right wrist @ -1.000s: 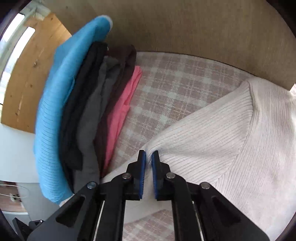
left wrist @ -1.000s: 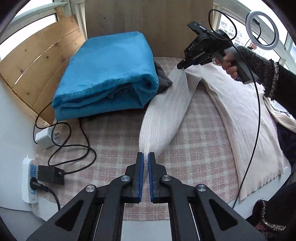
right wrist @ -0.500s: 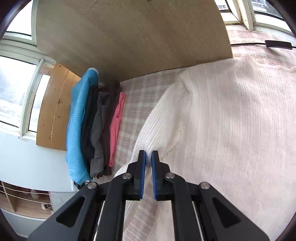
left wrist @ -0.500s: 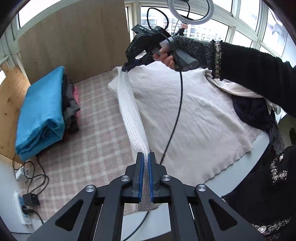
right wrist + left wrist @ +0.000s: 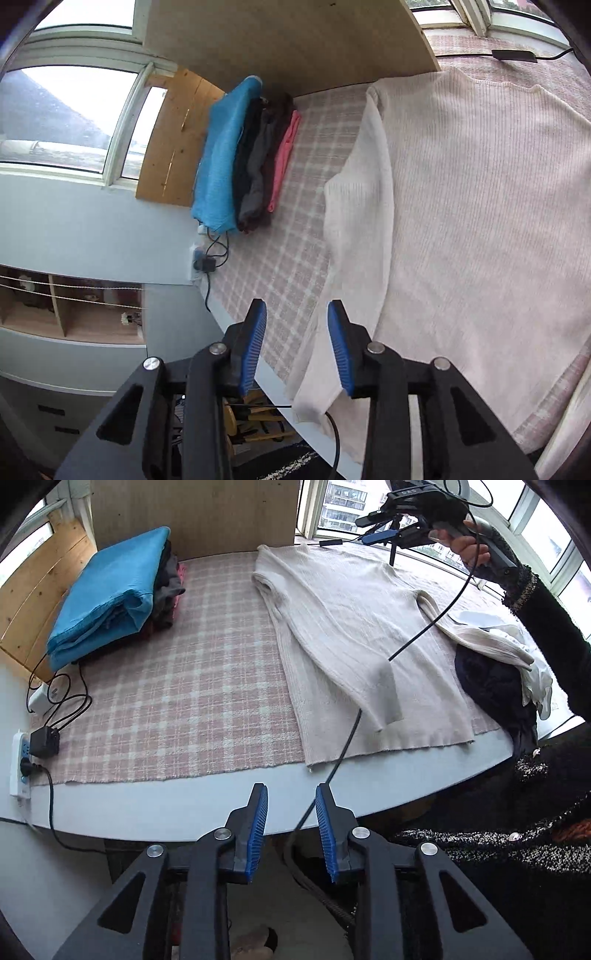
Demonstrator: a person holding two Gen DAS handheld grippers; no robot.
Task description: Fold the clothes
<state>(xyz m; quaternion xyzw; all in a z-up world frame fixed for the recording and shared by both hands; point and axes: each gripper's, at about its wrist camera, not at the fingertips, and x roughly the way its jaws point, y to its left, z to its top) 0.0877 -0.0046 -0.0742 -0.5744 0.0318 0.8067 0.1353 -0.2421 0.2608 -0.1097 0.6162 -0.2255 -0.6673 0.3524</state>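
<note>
Through the left wrist camera we are looking across the table at the cream ribbed sweater (image 5: 354,627), our landmark. It is lying flat on the pink plaid cloth (image 5: 177,701), collar at the far end and hem at the near table edge, so its long axis is running away from us. One sleeve (image 5: 332,653) is lying folded diagonally across the body, its cuff pointing toward the hem; the other sleeve (image 5: 476,635) is trailing off the sweater's right side onto a heap of dark and white clothes (image 5: 495,679). Left of the sweater a stack of folded clothes (image 5: 118,590) topped in blue is sitting well apart. Our left gripper (image 5: 290,827) is hanging released, jaws spread and holding nothing, off the near edge, short of the hem. The right gripper (image 5: 384,528), in the person's hand (image 5: 469,542), is hovering above the collar end, fingers parted and empty.

Through the right wrist camera we are looking down the sweater (image 5: 480,206) from its collar end, the folded sleeve (image 5: 354,221) running along its left edge. The right gripper (image 5: 297,343) is gaping, gripping nothing.

We are judging the unfolded right sleeve as the relation that matters: it lies nearer our right hand than our left. One side is folded in, one is not.
</note>
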